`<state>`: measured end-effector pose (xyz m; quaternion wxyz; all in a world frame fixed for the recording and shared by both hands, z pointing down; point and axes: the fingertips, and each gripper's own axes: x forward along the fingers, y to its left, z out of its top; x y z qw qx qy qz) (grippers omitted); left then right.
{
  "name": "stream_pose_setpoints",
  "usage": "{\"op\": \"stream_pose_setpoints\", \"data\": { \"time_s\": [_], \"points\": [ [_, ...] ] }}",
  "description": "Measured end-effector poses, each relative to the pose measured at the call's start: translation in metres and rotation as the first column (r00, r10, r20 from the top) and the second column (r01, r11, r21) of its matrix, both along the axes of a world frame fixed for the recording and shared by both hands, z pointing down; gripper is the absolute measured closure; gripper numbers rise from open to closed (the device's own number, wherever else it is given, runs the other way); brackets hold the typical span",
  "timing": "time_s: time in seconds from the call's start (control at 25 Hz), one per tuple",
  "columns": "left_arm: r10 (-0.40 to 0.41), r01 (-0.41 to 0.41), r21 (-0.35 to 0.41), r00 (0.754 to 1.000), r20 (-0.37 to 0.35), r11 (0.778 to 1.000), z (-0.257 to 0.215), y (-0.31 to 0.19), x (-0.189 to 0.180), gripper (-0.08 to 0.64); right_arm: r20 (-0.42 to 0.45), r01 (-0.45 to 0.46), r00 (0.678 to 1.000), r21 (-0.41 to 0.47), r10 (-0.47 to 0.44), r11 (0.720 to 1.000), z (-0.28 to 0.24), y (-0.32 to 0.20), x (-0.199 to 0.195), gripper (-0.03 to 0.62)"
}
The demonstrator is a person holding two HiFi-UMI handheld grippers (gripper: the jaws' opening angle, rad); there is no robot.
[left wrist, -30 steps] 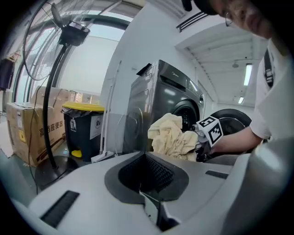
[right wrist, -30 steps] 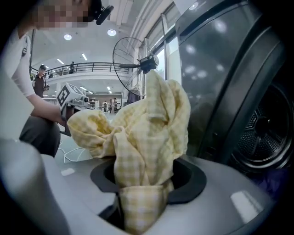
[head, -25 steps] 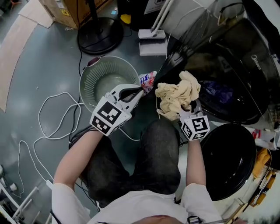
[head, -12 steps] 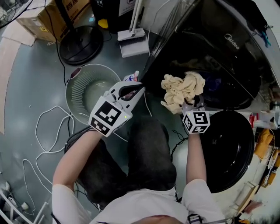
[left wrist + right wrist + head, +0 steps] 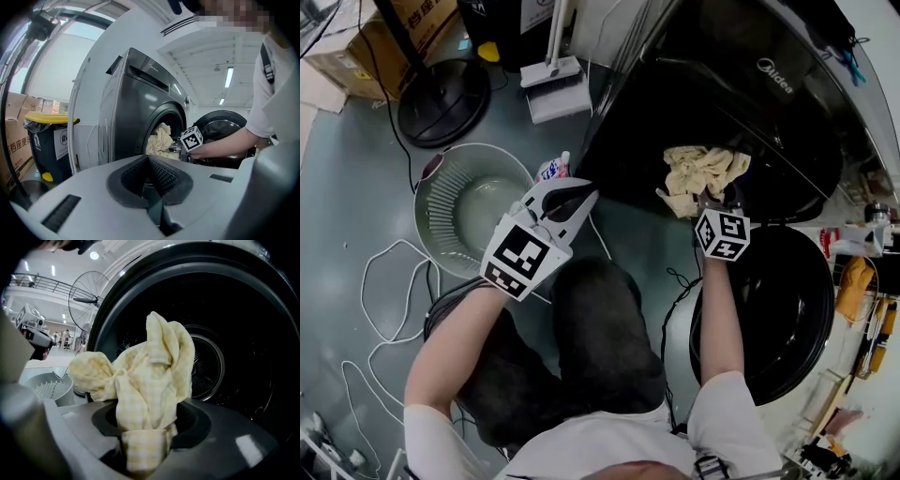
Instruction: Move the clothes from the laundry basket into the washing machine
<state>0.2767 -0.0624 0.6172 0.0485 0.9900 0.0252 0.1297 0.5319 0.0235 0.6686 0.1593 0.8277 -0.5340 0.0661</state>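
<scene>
A crumpled pale yellow checked cloth point(image 5: 703, 169) hangs bunched in my right gripper point(image 5: 710, 199), which is shut on it at the mouth of the dark front-loading washing machine point(image 5: 787, 112). In the right gripper view the cloth point(image 5: 145, 380) rises from the jaws in front of the drum point(image 5: 211, 366). The round pale laundry basket point(image 5: 464, 202) stands on the floor at the left and looks empty. Beside the basket's right rim my left gripper point(image 5: 586, 192) hovers, jaws together with nothing in them. From the left gripper view point(image 5: 149, 159) the cloth point(image 5: 159, 138) shows at the machine's opening.
The machine's black door point(image 5: 769, 309) hangs open at the right, beside my right arm. A small patterned packet point(image 5: 551, 169) lies next to the basket. A fan base point(image 5: 441, 89), a broom head point(image 5: 553, 84), a cardboard box point(image 5: 366, 56) and white cable point(image 5: 384, 281) lie around.
My right gripper has carried the yellow cloth from above my knee up to the machine's opening. The left gripper has drifted right, away from the basket, still shut and empty.
</scene>
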Motion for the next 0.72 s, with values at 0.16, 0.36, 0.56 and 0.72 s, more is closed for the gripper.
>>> {"op": "stream_pose_setpoints", "data": {
  "time_s": [0.16,0.36,0.56,0.72],
  "points": [
    [-0.012,0.012,-0.013,1.0,0.012,1.0,0.009,-0.002,-0.005,0.555,-0.071,-0.083,0.994,0.024,0.085,0.996,-0.006,0.003,0.034,0.342],
    [-0.05,0.05,0.018,0.998,0.034,0.999,0.013,-0.013,-0.009,0.555,-0.119,-0.156,0.98,0.061,0.163,0.986,-0.008,-0.002,0.068,0.341],
    [-0.048,0.046,0.037,0.997,0.058,0.998,0.019,-0.012,-0.009,0.555,-0.175,-0.171,0.968,0.059,0.178,0.984,-0.003,-0.011,0.084,0.339],
    [-0.08,0.076,0.06,0.995,0.062,0.995,0.018,-0.021,-0.015,0.555,-0.219,-0.246,0.94,0.096,0.261,0.965,-0.003,-0.008,0.103,0.337]
  ]
}}
